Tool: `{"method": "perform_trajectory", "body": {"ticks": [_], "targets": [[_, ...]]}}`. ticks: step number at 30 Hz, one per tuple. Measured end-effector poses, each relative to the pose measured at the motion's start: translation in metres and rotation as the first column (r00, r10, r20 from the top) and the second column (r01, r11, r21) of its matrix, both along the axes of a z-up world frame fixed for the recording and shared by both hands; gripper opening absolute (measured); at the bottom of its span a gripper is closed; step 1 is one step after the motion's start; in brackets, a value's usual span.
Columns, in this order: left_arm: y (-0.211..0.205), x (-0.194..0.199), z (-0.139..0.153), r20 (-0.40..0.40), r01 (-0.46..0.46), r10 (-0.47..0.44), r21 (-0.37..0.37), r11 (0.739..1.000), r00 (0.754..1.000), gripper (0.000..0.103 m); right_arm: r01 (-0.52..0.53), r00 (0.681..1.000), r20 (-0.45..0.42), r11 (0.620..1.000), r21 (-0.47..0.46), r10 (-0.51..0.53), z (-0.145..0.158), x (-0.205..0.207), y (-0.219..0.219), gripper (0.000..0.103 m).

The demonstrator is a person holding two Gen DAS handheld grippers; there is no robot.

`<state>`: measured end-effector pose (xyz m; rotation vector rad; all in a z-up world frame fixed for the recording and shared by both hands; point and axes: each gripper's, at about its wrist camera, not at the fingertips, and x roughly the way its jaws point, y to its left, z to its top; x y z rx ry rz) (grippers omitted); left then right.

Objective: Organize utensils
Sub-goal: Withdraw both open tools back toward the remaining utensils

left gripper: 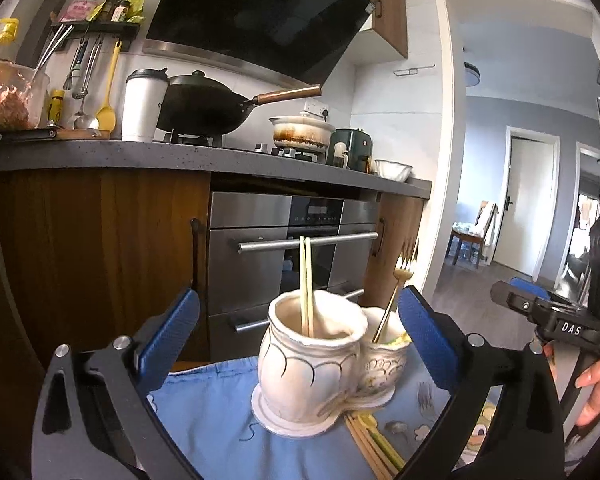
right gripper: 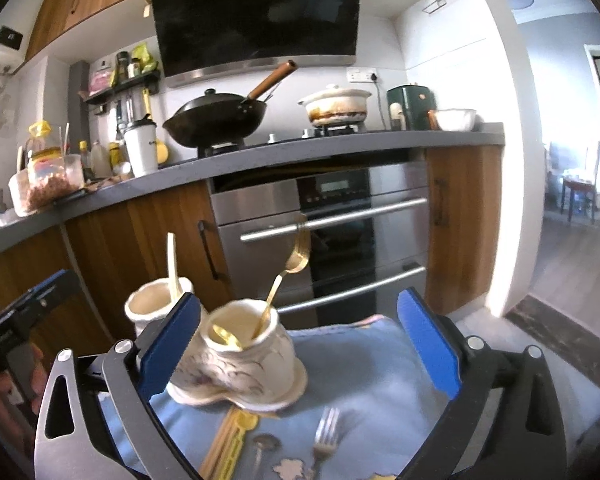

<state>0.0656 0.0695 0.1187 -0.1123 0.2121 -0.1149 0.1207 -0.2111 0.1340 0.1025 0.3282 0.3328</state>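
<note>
Ceramic holder (left gripper: 312, 364) stands between the wide-spread left gripper (left gripper: 300, 336) fingers.

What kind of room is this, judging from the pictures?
A home kitchen, most likely: a black wok sits on a gas stove, a built-in oven is under the counter, and a range hood hangs above.

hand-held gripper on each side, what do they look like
Both match: the left hand-held gripper and right hand-held gripper have blue textured finger pads on dark grey arms with triangular cutouts and silver pivot bolts. White "DAS" lettering marks the right unit's black body.
</note>
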Motion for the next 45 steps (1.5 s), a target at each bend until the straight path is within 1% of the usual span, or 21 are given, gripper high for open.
{"method": "perform_trajectory", "body": {"ticks": [7,10,12,16,21,26,34,37,42,45], "targets": [[-0.001,-0.006,-0.012,-0.060,0.018,-0.017,0.014,1.000,0.998,0.098,0.036,0.999,-0.010,0.999,-0.015,-0.036,-0.009,-0.014,-0.019,0.098],[-0.005,-0.009,-0.018,-0.081,0.023,-0.020,0.035,0.999,0.996,0.098,0.044,0.999,-0.021,0.999,-0.023,-0.044,-0.015,-0.018,-0.026,0.098],[-0.008,-0.011,-0.021,-0.090,0.011,-0.005,0.062,0.998,0.996,0.098,0.050,0.998,-0.032,0.998,-0.032,-0.052,-0.020,-0.019,-0.028,0.098],[-0.010,-0.012,-0.025,-0.109,0.028,-0.020,0.073,0.997,0.994,0.098,0.066,0.996,-0.061,0.997,-0.050,-0.069,-0.031,-0.020,-0.033,0.098],[-0.015,-0.014,-0.030,-0.134,0.050,-0.037,0.094,0.994,0.990,0.098,0.063,0.993,-0.091,0.995,-0.072,-0.069,-0.043,-0.021,-0.039,0.098],[-0.021,-0.015,-0.041,-0.173,0.071,-0.050,0.121,0.990,0.984,0.098,0.050,0.991,-0.119,0.995,-0.091,-0.061,-0.053,-0.023,-0.042,0.098],[-0.029,-0.010,-0.062,-0.256,0.111,-0.082,0.104,0.988,0.963,0.098,0.023,0.986,-0.163,0.994,-0.108,-0.041,-0.067,-0.024,-0.040,0.098],[-0.035,-0.008,-0.070,-0.290,0.133,-0.095,0.113,0.985,0.952,0.098,0.010,0.984,-0.178,0.993,-0.115,-0.030,-0.072,-0.024,-0.038,0.098],[-0.050,-0.005,-0.084,-0.349,0.175,-0.114,0.151,0.973,0.930,0.098,-0.012,0.975,-0.223,0.988,-0.152,-0.023,-0.082,-0.021,-0.030,0.098],[-0.054,-0.001,-0.092,-0.380,0.184,-0.119,0.140,0.973,0.917,0.098,-0.016,0.968,-0.249,0.988,-0.156,-0.024,-0.089,-0.019,-0.030,0.098]]}}
